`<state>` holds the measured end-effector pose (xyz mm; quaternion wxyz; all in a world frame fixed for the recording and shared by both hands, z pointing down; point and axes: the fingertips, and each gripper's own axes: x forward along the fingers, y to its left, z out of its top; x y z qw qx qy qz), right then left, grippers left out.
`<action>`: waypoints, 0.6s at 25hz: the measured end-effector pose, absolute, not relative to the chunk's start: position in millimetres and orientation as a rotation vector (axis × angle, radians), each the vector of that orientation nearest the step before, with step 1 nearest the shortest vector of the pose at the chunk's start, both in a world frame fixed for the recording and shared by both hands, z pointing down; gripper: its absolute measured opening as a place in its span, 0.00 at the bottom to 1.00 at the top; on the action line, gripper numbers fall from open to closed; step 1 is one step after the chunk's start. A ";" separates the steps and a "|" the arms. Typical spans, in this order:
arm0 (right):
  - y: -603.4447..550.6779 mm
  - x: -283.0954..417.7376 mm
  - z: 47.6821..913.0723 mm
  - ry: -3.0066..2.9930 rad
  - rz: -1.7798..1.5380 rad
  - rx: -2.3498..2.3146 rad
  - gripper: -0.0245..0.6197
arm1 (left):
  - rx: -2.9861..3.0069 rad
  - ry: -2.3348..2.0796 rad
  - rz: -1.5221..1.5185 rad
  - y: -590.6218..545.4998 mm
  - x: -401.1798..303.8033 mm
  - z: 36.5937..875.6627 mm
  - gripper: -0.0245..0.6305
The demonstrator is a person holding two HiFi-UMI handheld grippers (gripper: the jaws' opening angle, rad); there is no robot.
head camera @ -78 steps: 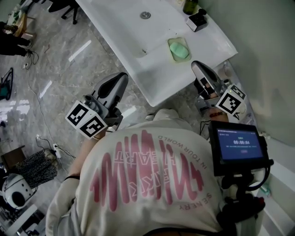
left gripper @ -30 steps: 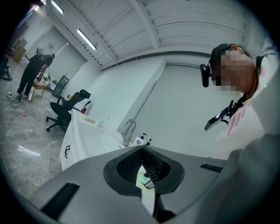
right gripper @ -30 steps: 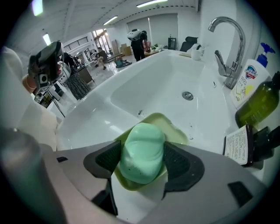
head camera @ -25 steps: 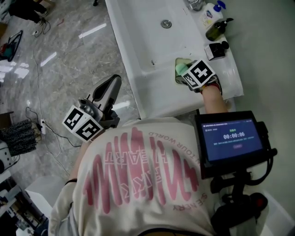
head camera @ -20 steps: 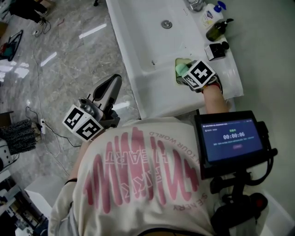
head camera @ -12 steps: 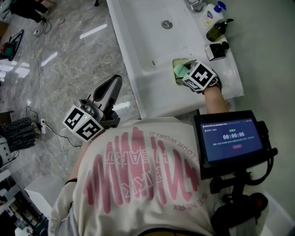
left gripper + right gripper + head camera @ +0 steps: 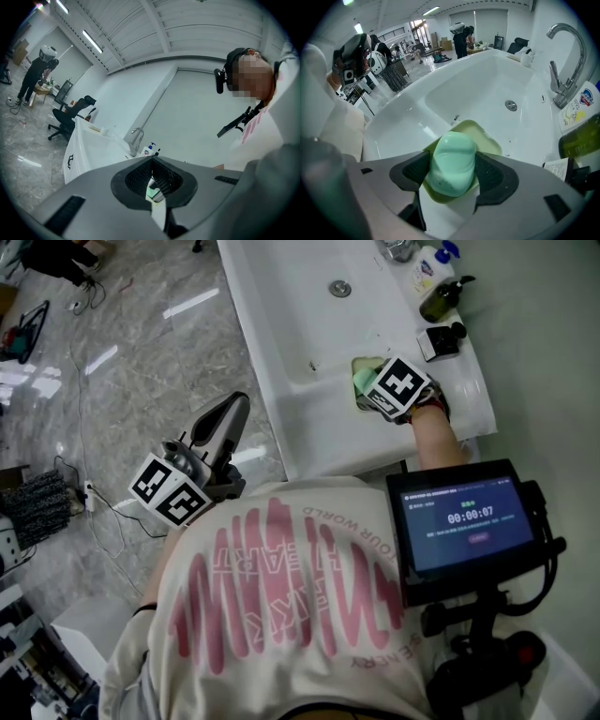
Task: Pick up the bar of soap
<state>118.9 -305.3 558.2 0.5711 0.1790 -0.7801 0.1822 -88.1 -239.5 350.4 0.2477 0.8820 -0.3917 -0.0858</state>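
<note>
2 right gripper (image 7: 452, 171) jaws are clamped on the soap (image 7: 452, 154), masked overhead by the cube (image 7: 401, 385); left gripper (image 7: 152, 183) is shut, empty.

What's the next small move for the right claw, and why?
Probably lift straight up a little. The right claw has its pads against both sides of the bar of soap, which lies over the soap dish; a vertical rise should clear the rim without dragging the dish.
</note>
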 end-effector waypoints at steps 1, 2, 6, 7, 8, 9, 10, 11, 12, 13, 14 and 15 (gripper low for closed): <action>-305.4 118.9 558.6 -1.836 0.424 0.421 0.49 | 2.404 -1.070 -0.234 -239.2 -88.3 350.9 0.04; -305.4 118.8 559.1 -1.846 0.421 0.424 0.49 | 2.403 -1.071 -0.235 -239.0 -88.6 351.7 0.04; -307.7 119.5 561.0 -1.849 0.450 0.453 0.49 | 2.403 -1.065 -0.238 -239.0 -85.8 352.8 0.04; -308.8 120.1 561.3 -1.840 0.460 0.461 0.49 | 2.406 -1.061 -0.237 -239.1 -84.4 352.4 0.04; -310.0 120.7 561.4 -1.833 0.469 0.468 0.49 | 2.408 -1.059 -0.236 -239.1 -83.3 352.0 0.04; -311.0 121.1 561.5 -1.830 0.478 0.476 0.49 | 2.409 -1.058 -0.235 -239.0 -82.8 351.8 0.04; -311.9 121.5 561.4 -1.830 0.485 0.483 0.49 | 2.409 -1.058 -0.235 -238.8 -82.9 351.9 0.04; -312.6 121.6 561.2 -1.833 0.489 0.490 0.49 | 2.409 -1.060 -0.234 -238.4 -83.3 352.0 0.04; -313.2 121.6 560.9 -1.837 0.492 0.498 0.49 | 2.408 -1.061 -0.233 -238.1 -83.9 352.2 0.04; -313.8 121.5 560.3 -1.843 0.494 0.507 0.49 | 2.407 -1.063 -0.232 -237.6 -84.6 352.2 0.04; -314.3 121.3 559.8 -1.849 0.496 0.516 0.49 | 2.406 -1.064 -0.231 -237.2 -85.3 352.1 0.04; -314.6 121.3 559.3 -1.855 0.499 0.525 0.49 | 2.404 -1.066 -0.231 -236.9 -86.1 352.0 0.04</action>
